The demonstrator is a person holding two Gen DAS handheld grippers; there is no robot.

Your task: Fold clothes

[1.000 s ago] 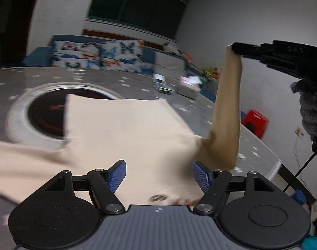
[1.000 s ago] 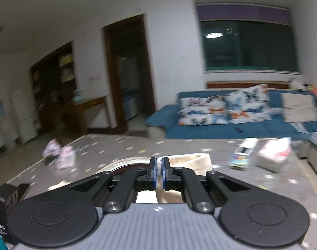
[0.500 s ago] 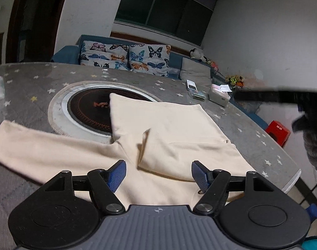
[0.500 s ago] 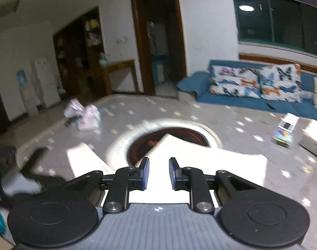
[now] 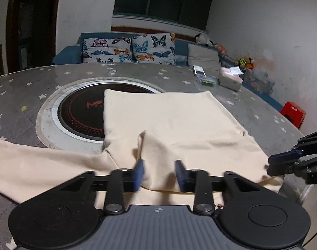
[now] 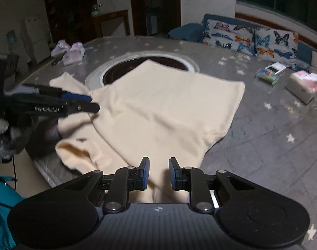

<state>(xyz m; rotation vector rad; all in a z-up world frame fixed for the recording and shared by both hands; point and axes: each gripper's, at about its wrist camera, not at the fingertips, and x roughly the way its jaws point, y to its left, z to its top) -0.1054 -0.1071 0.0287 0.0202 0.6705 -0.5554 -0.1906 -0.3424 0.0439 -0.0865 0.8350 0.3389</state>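
A cream long-sleeved top (image 5: 169,123) lies spread on the grey star-patterned table (image 5: 23,95), partly over the round black hotplate (image 5: 79,112). One sleeve is folded over the body; the other sleeve (image 5: 33,166) stretches out left. My left gripper (image 5: 159,174) is open, its blue pads either side of the folded sleeve's near edge. My right gripper (image 6: 157,174) is open just above the top's near edge (image 6: 158,137). The right gripper also shows at the right of the left wrist view (image 5: 291,162), and the left gripper at the left of the right wrist view (image 6: 79,102).
A tissue box (image 5: 230,80) and a small flat box (image 5: 202,74) sit at the table's far right. Pink packets (image 6: 72,51) lie at the far left edge. A blue sofa with butterfly cushions (image 5: 127,49) stands behind. A red stool (image 5: 292,113) is on the floor.
The right gripper let go of the raised sleeve, which now lies folded over the body, and dropped low to the near edge. The left gripper's jaws have narrowed around the folded sleeve's edge.
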